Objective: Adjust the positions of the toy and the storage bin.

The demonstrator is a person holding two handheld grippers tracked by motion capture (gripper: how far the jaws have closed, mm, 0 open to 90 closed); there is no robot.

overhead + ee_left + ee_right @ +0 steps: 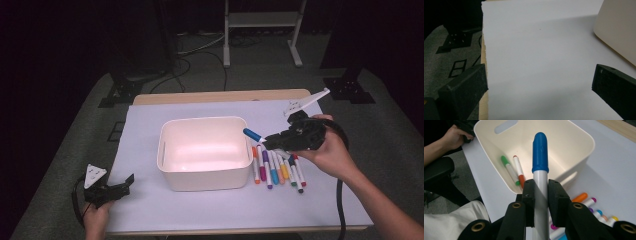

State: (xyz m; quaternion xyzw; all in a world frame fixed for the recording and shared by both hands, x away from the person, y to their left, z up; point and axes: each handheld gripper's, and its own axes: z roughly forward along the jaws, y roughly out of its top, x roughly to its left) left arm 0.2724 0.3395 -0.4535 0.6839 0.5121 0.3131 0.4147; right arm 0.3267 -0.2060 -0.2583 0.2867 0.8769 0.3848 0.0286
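Blue-capped marker clamped in the right gripper, cap leading toward the cream bin

Long axis running straight out along the jaws, blue cap aimed over the bin's near wall, white barrel pinched between both pads. Ahead of the tip, inside the bin: a green marker and an orange marker lying side by side. Below the gripper, a row of loose markers on the white sheet. Left gripper well apart across the bin, jaws wide, nothing between them
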